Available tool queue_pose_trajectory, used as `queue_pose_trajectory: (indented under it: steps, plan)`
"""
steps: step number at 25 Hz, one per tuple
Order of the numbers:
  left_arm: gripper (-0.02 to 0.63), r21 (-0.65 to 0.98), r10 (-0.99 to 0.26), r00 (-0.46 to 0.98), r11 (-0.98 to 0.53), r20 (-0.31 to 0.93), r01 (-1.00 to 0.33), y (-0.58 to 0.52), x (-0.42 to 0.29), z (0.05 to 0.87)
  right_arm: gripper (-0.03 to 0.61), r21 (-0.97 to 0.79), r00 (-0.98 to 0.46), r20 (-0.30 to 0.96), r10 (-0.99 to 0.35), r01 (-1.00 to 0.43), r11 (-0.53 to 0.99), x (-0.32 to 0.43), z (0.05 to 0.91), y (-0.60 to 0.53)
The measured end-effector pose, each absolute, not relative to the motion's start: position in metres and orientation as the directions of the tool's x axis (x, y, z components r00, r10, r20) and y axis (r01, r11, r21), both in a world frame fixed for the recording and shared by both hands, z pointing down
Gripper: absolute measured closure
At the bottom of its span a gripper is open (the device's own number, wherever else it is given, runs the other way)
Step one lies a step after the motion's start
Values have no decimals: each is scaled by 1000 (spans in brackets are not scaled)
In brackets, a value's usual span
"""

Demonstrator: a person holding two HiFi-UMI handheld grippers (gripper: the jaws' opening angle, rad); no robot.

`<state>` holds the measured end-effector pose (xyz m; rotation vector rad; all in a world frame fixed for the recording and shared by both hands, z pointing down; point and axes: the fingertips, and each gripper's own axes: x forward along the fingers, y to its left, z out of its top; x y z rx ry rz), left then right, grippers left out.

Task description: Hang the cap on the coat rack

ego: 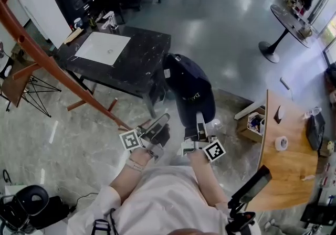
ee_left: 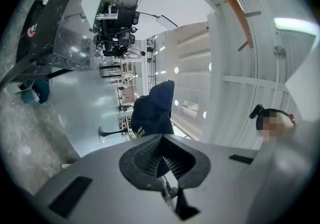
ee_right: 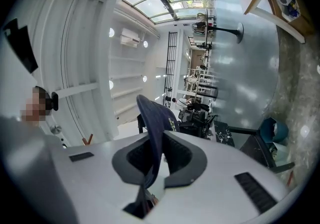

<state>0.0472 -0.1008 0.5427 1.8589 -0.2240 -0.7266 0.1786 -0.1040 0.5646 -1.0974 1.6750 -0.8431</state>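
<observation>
Writing: your cap carries pale lettering, too small to read.
Cap: up in the air off both grippers, beside the black bench, apart from the coat rack.
Left gripper: you have it pinched tight on a dark sliver of cap edge.
Right gripper: clamped across the cap's brim.
Hands: side by side before your chest, both grippers angled slightly upward.

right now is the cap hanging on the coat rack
No, the cap is clamped between the jaws of the right gripper, off the coat rack.
</observation>
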Motion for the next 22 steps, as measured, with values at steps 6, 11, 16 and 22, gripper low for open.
queue_pose_trajectory:
  steps: [6, 11, 16, 22]
  plan:
    - [606, 897, -521, 772, -419, -364, 140, -145, 80, 541, 540, -893, -201, -326, -924, -255, 370, 213, 566, -153]
    - [604, 901, -572, 746, -424, -342, 87, -184, 103, 537, 540, -887, -248, -327, -912, -252, 387, 234, 557, -196]
    - [604, 900, -613, 727, -436, -309, 16, -221, 125, 529, 540, -887, -295, -328, -897, -232, 400, 248, 546, -241]
    - [541, 901, -648, 706, -433, -286, -33, -230, 140, 540, 540, -887, -342, -321, -883, -217, 407, 255, 554, -261]
